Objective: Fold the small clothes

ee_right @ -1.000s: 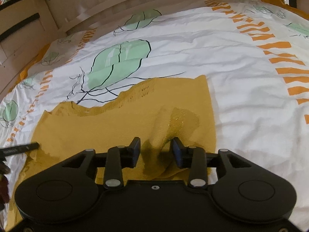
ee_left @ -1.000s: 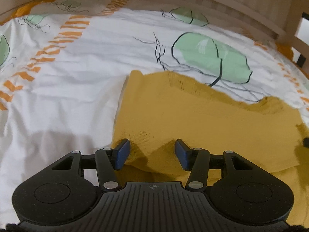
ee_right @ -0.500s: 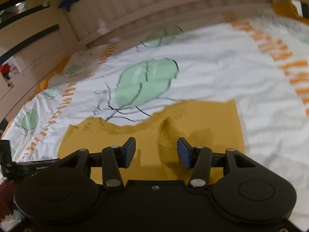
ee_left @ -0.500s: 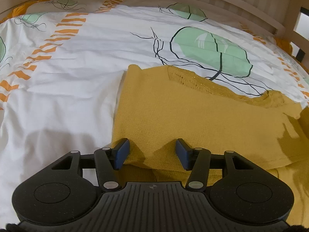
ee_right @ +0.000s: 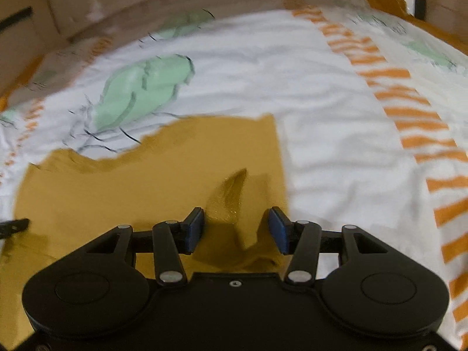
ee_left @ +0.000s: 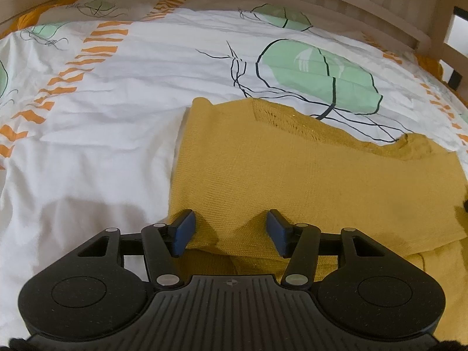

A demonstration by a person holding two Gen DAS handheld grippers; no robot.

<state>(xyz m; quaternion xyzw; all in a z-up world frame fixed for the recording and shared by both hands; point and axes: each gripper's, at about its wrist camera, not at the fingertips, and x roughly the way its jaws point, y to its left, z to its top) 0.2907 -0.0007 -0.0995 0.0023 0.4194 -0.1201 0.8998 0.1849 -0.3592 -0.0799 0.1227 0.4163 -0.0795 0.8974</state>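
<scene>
Seen from the left wrist: left gripper half open, gripping nothing, astride the near folded edge of the yellow knit top on the bedsheet; from the right wrist: right gripper likewise parted around a raised wrinkle, mid-fold, probably needing smoothing before the next fold.

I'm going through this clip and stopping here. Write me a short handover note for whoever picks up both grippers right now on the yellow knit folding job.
Left gripper: jaws apart, straddling the near folded edge of the yellow knit garment; the pads do not visibly press on it.
Right gripper: jaws apart over a raised ridge of the same garment near its right edge; no clear grip. This view is blurred.
Garment: lies mostly flat on the leaf-print bedsheet, its lacy edge towards the wooden bed rail.
Done: a top layer appears laid over a lower one at the near side.
Left: probably smooth the ridge, then finish folding.
</scene>
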